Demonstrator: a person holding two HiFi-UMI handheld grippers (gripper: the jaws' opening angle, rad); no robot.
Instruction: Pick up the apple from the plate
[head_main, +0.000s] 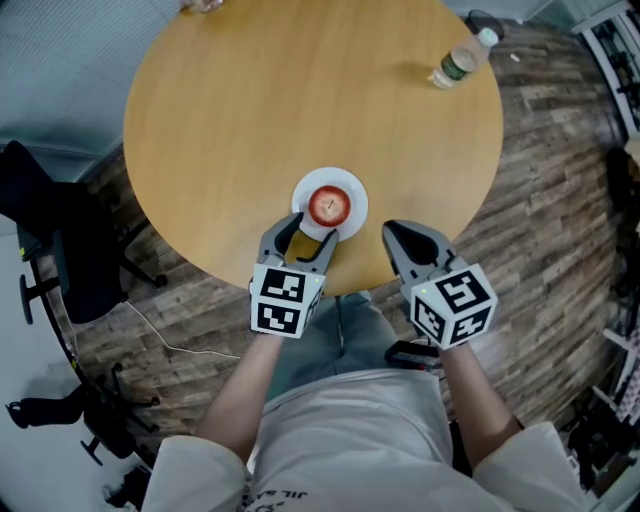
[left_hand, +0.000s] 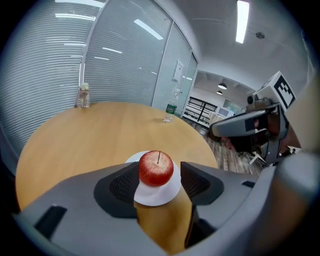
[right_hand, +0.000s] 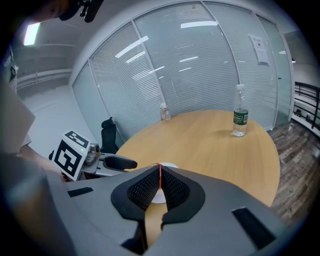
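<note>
A red apple (head_main: 329, 206) sits on a small white plate (head_main: 358, 192) near the front edge of a round wooden table (head_main: 250, 120). My left gripper (head_main: 310, 236) is just short of the plate, jaws open. In the left gripper view the apple (left_hand: 156, 168) shows beyond the gap between the open fingers, and nothing touches it. My right gripper (head_main: 405, 238) hangs over the table's edge to the right of the plate. Its jaws are shut and hold nothing. In the right gripper view only a red sliver of the apple (right_hand: 160, 174) shows through the slit.
A plastic water bottle (head_main: 460, 60) stands at the table's far right. A small glass jar (left_hand: 84, 96) stands at the far edge. A black office chair (head_main: 60, 240) is on the floor to the left. Glass walls with blinds stand behind the table.
</note>
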